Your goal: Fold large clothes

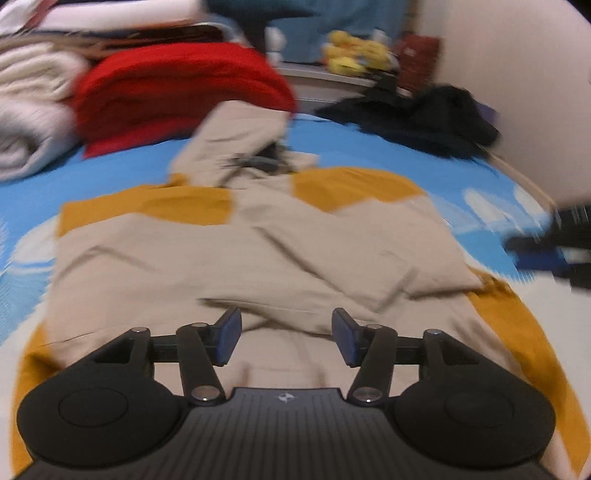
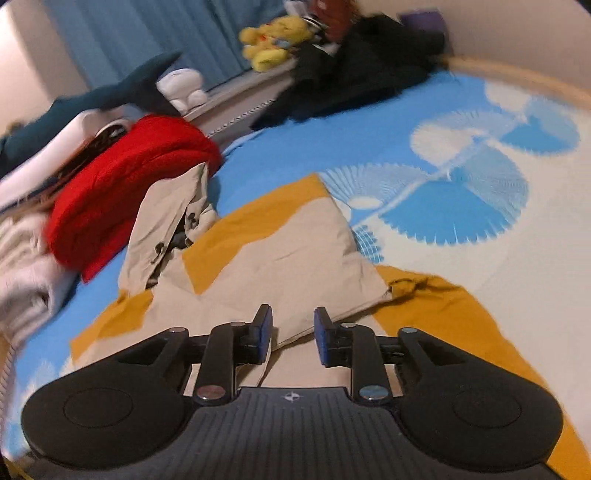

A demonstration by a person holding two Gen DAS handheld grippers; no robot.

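a: we see the beige and mustard-yellow hooded jacket spread flat on the blue bedsheet with white fan-shaped prints, its hood lying towards the folded red fleece blanket.

b: agreed. our left gripper hangs low over the jacket's beige middle, jaws spread wide with nothing between the blue pads. whether the tips touch the cloth, we cannot tell.

a: our right gripper stands partly open, narrower than the left, and we see nothing held in it. it sits over the edge of a folded beige panel, with a mustard sleeve running off to its right.

b: in the left wrist view a blurred black and blue shape shows at the right edge; we cannot make out what it is.

a: behind the blanket we find a cream knitted textile at the left, a dark heap of clothes at the far side of the bed, a yellow plush toy and a white plush figure on the ledge by the blue curtain.

b: a dark teal shark plush lies above the red blanket too.
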